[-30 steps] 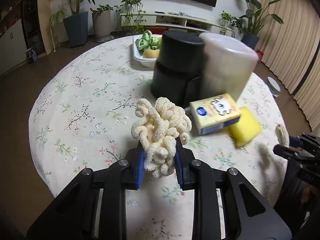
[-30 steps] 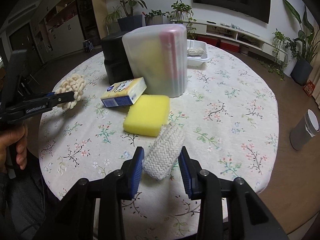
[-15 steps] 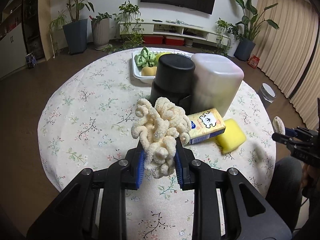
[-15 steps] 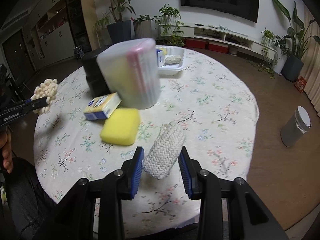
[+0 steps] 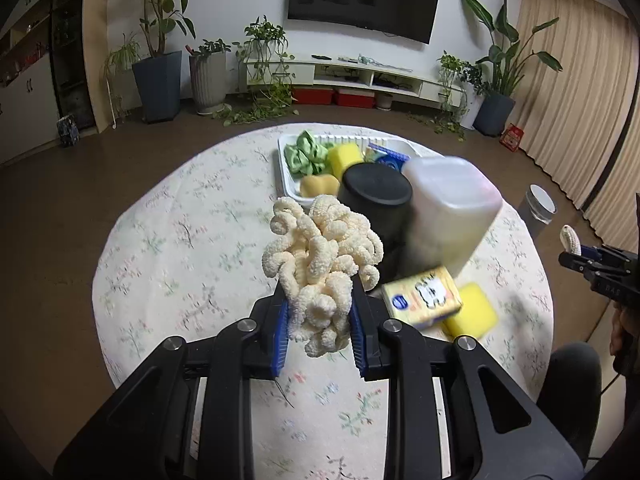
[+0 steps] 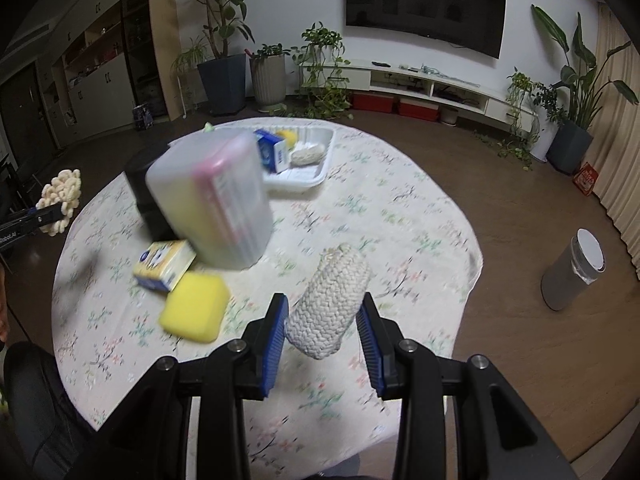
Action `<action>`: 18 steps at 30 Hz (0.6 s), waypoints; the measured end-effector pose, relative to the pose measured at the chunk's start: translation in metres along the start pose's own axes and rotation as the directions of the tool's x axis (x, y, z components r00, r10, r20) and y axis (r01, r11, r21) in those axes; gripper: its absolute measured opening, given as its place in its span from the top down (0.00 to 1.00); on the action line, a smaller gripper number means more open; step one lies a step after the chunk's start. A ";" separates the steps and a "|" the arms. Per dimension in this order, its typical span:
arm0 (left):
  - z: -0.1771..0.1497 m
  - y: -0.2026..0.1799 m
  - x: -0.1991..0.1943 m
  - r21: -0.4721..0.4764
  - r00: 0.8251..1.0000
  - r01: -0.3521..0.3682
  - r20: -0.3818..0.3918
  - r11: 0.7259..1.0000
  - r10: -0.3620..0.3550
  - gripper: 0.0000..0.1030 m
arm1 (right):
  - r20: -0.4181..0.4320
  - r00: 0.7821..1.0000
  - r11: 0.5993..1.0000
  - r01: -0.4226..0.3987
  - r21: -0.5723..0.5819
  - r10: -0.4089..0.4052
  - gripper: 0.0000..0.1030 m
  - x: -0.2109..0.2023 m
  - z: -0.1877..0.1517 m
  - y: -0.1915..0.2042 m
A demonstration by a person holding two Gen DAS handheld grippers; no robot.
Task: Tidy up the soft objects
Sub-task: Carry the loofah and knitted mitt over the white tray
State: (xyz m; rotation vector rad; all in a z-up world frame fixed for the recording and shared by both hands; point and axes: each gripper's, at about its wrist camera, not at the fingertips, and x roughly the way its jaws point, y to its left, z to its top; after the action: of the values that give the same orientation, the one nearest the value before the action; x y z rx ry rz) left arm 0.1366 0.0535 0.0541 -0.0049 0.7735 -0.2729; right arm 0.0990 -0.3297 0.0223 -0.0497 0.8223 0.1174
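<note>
- My left claw pinches the curly cream scrubber above the bench.
- My right claw pinches the knitted white roll, right of the yellow sponge.

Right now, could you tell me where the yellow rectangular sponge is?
The yellow rectangular sponge lies on the floral tablecloth, touching the yellow tissue packet, left of the right gripper.
</note>
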 end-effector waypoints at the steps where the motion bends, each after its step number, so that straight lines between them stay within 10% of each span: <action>1: 0.003 0.002 0.000 0.000 1.000 -0.004 0.003 1.000 0.004 0.78 | 0.002 1.000 1.000 0.006 -0.001 -0.006 0.63 0.001 0.004 -0.003; 18: 0.078 0.011 0.018 0.065 0.999 -0.021 0.044 0.998 0.019 0.77 | 0.063 0.995 0.996 0.074 -0.041 -0.071 0.63 0.020 0.084 -0.032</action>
State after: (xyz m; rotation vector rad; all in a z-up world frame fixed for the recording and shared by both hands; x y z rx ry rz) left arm 0.2056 0.0525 0.0965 0.0589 0.7208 -0.2782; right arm 0.1775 -0.3525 0.0650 -0.1160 0.7554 0.0677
